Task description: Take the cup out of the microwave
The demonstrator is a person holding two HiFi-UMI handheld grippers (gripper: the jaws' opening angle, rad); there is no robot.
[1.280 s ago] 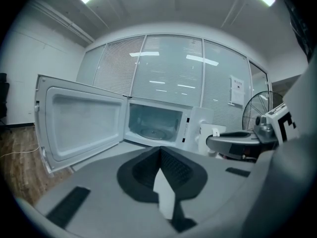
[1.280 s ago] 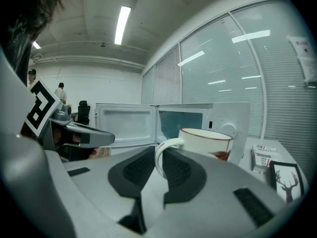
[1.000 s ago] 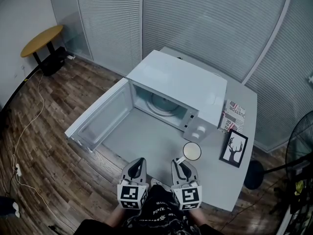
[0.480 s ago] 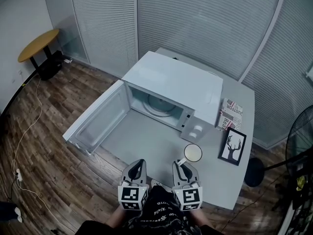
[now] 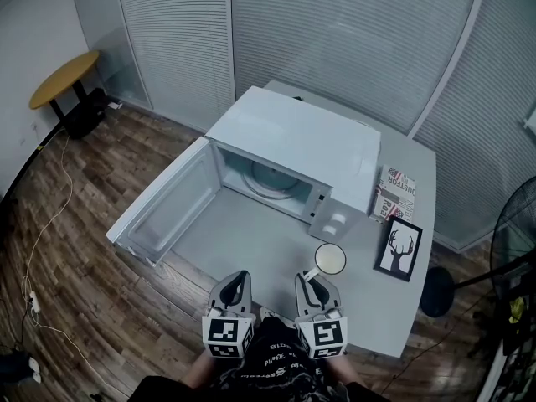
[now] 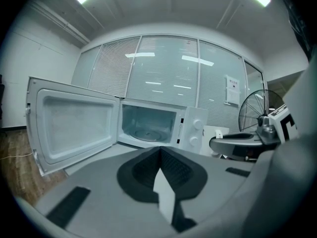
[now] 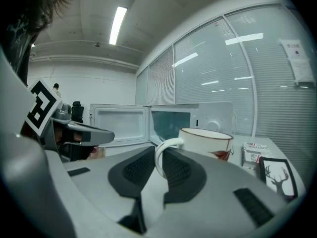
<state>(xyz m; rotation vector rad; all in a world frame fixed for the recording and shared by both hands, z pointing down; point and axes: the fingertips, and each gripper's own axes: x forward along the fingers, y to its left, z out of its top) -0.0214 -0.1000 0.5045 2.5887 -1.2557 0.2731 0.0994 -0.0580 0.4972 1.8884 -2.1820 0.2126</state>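
Still, R tool [image 5: 309,279] on cup [image 5: 329,260] handle, unmoved

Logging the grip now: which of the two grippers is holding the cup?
The right gripper: its jaws pinch the handle of the white cup. The left gripper has its jaws together on nothing.

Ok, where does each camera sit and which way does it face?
Head view: on the person's head, steeply down at open microwave, cup, left gripper, right gripper, shirt.
Left gripper view: on that gripper, along shut, empty jaws toward the microwave.
Right gripper view: on that gripper, along jaws pinching the cup's handle.
Shared: both gripper views show the open microwave.
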